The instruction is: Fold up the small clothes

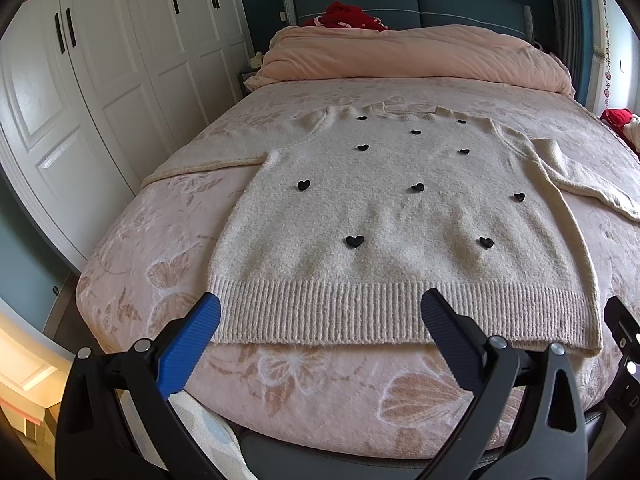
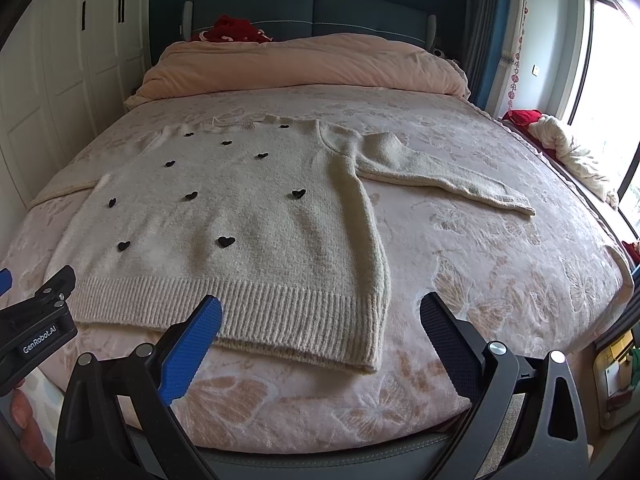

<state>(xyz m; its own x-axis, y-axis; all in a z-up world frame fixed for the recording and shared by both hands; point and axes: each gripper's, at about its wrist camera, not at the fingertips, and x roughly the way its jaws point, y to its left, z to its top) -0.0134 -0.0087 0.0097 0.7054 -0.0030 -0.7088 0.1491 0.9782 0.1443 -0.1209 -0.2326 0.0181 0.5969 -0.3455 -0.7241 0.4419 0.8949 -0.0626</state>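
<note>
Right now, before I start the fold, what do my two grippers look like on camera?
Both match: the left gripper and right gripper each have a black frame with forked arms and silver round pivot bolts. Each carries one bright blue ribbed finger pad and one dark, near-black textured pad. In the right wrist view, the left gripper's black body bears a white "GenRobot.AI" label. No cables show.

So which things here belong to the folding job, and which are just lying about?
Job:
- cream sweater with black hearts, spread flat on the bed
- left tongs, open
- right tongs, open

Lying about:
- rolled pink duvet
- red cloth at the headboard
- white bundle by the window
</note>
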